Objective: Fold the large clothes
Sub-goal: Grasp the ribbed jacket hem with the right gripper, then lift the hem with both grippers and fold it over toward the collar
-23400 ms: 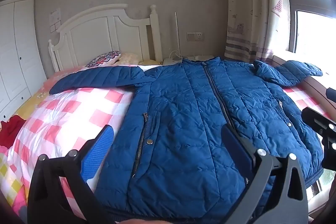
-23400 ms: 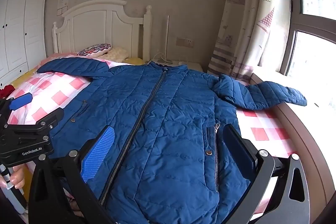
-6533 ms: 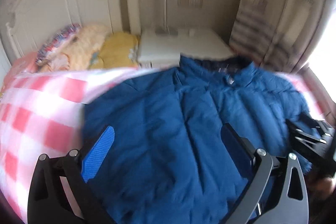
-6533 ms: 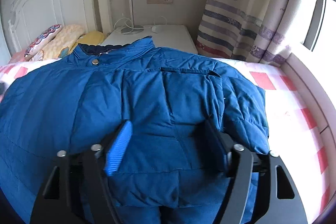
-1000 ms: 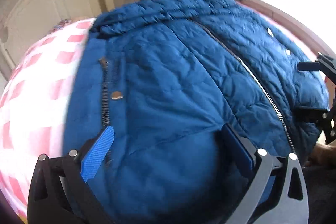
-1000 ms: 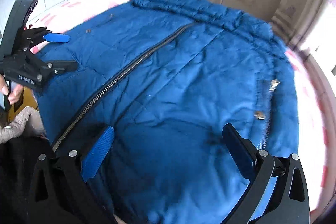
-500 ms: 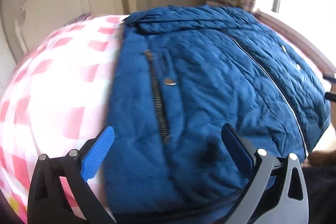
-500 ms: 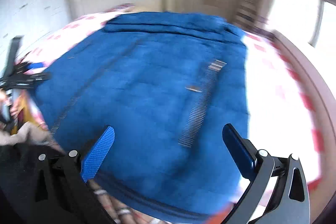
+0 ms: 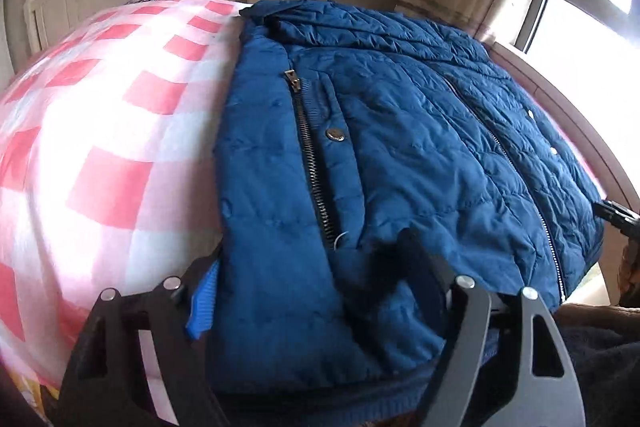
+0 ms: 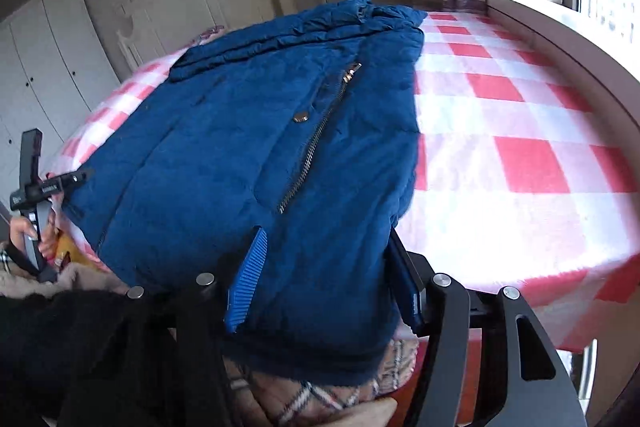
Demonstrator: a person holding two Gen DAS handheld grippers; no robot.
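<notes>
The blue jacket (image 9: 400,155) is laid zipped across the checked bedspread (image 9: 104,131), filling centre and right of the left wrist frame, sleeves apparently tucked under; the left gripper (image 9: 308,287) is clamped on the hem corner at lower centre, and the right gripper (image 10: 324,283) is pinched on the opposite hem corner at lower centre of its own frame. Slippage is judged likely, the puffy quilted fabric being bulky and slick between the pads; if the corners are lifted unevenly, a skewed fold could result and the tucked sleeves could be spilled out.
</notes>
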